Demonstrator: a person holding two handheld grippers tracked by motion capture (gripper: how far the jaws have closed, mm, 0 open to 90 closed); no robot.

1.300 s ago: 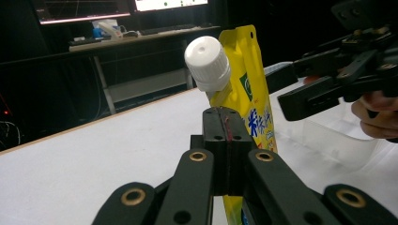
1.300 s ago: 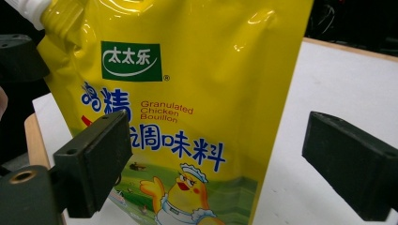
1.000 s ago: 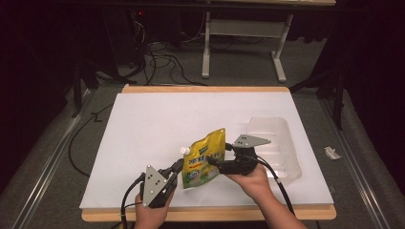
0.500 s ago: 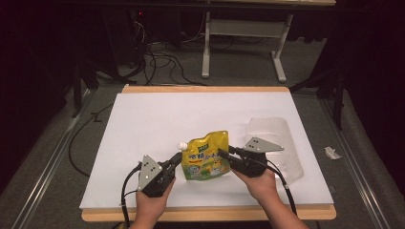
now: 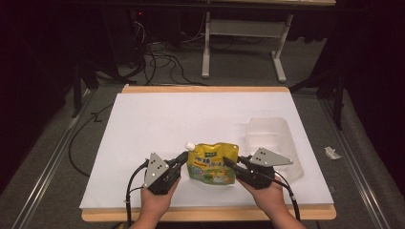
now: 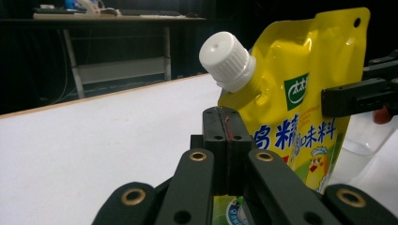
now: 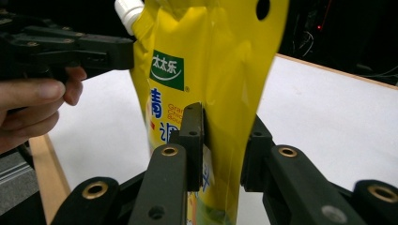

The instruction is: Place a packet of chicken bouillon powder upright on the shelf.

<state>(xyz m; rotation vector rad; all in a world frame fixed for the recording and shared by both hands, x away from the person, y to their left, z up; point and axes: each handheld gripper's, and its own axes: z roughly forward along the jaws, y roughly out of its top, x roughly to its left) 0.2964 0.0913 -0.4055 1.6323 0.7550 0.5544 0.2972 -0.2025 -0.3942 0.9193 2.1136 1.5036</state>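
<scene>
A yellow spouted pouch [image 5: 212, 162] with a white cap [image 6: 227, 58] is held up between both grippers near the table's front edge. My left gripper [image 5: 184, 157] is shut on the pouch's left edge just below the spout, its jaws [image 6: 227, 122] pressed together on the thin seam. My right gripper [image 5: 228, 162] grips the pouch's right side. Its jaws have just been closing, and in the right gripper view the pads [image 7: 220, 136] press the pouch [image 7: 206, 56] from both sides. The left gripper [image 7: 94, 49] shows beyond it, held by a hand.
A clear plastic tray [image 5: 272, 143] lies on the white table sheet [image 5: 191, 114] just behind my right gripper. The wooden front edge [image 5: 205, 214] runs under the person's wrists. Cables and table legs lie on the floor beyond.
The right gripper's jaws have closed on the pouch's right side. The pouch has shifted a little to the right and now faces up between both grippers. The left gripper kept its hold.
</scene>
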